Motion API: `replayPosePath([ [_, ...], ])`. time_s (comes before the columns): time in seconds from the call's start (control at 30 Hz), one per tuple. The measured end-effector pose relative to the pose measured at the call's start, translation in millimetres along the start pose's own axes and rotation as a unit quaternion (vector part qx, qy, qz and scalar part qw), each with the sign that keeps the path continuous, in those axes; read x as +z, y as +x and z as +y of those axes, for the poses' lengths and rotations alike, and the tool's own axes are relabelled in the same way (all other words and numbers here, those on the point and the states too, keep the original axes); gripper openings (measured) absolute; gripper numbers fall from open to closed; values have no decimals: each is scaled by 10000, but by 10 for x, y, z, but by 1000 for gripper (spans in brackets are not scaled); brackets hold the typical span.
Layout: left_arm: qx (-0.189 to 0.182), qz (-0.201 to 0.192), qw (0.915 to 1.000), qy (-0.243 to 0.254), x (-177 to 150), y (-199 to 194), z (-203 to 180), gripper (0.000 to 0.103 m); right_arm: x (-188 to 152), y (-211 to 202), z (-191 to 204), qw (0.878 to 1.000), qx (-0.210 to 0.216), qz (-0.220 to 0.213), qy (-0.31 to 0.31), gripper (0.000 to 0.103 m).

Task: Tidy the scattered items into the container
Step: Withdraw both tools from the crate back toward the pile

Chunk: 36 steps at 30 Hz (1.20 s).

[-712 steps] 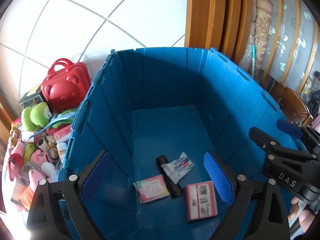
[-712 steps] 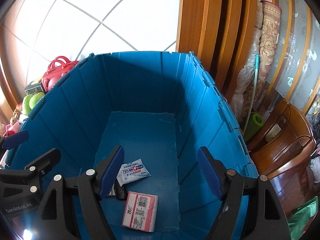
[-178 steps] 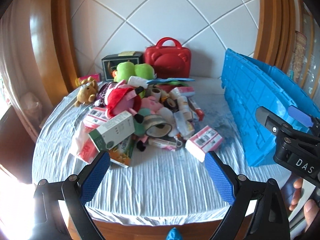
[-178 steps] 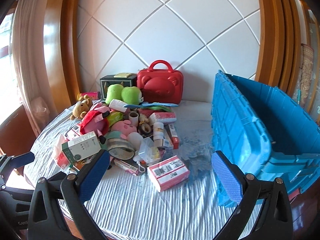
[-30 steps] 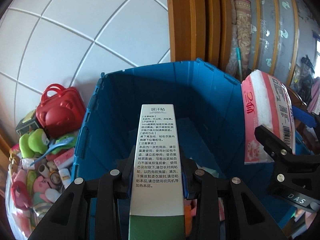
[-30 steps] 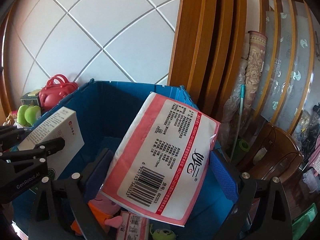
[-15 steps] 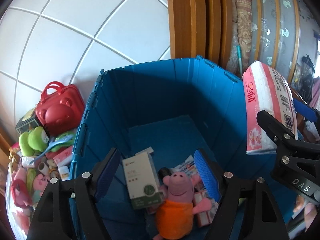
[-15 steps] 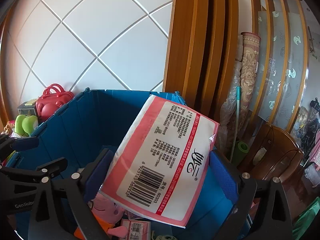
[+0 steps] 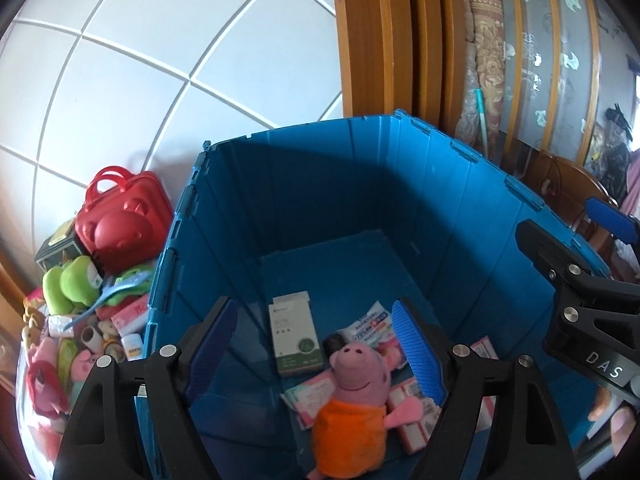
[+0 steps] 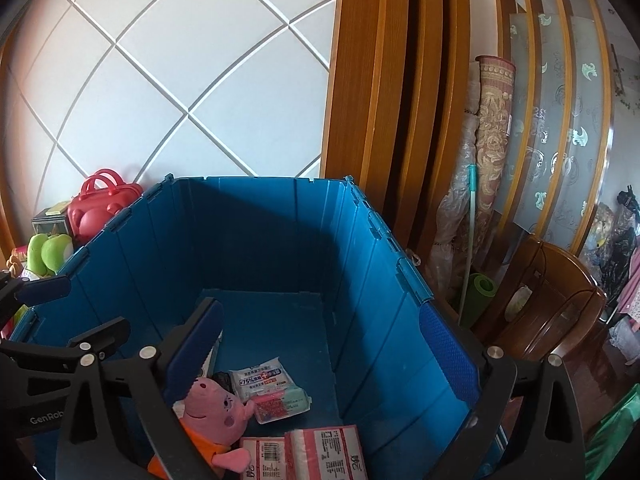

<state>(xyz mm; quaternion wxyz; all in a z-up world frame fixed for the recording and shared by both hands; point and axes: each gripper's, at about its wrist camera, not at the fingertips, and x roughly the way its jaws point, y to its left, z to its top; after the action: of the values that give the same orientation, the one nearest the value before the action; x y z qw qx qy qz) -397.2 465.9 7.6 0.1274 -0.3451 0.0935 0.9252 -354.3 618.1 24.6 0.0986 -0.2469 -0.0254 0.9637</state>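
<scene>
We read "75%" on the wipes pack [image 10: 262,378] lying in the blue container [image 9: 472,200] beside the pig plush [image 9: 352,396] and green-and-white box [image 9: 296,336]. Both the left gripper [image 9: 320,344] and the right gripper [image 10: 320,340], marked "DAS", hover above it, fingers spread and empty. More clutter sits on the worktop by the red case [image 9: 120,228].

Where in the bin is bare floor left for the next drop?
The far half of the bin floor is bare, from the back wall to the white box and wipes pack. The near end is crowded: pig plush lies over pink packs.
</scene>
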Motion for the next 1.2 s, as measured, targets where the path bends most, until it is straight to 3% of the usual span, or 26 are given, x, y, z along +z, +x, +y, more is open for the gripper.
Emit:
replayPosePath([
  [0.27,252,-158,9995,138,-17,-80,-30,80,-3,7,1,10000,52,43,-45,100],
  [0.73,235,-430,9983,-324,-374,-628,406,87,-34,-323,221,9993,369,-97,35,103],
  [0.93,556,-687,9942,-605,-644,-1021,955,98,21,-639,743,9971,687,-311,-49,103],
  [1.2,1205,-683,9831,-1194,-1292,-1412,2159,102,-24,-981,1999,9882,1430,-394,-368,103],
])
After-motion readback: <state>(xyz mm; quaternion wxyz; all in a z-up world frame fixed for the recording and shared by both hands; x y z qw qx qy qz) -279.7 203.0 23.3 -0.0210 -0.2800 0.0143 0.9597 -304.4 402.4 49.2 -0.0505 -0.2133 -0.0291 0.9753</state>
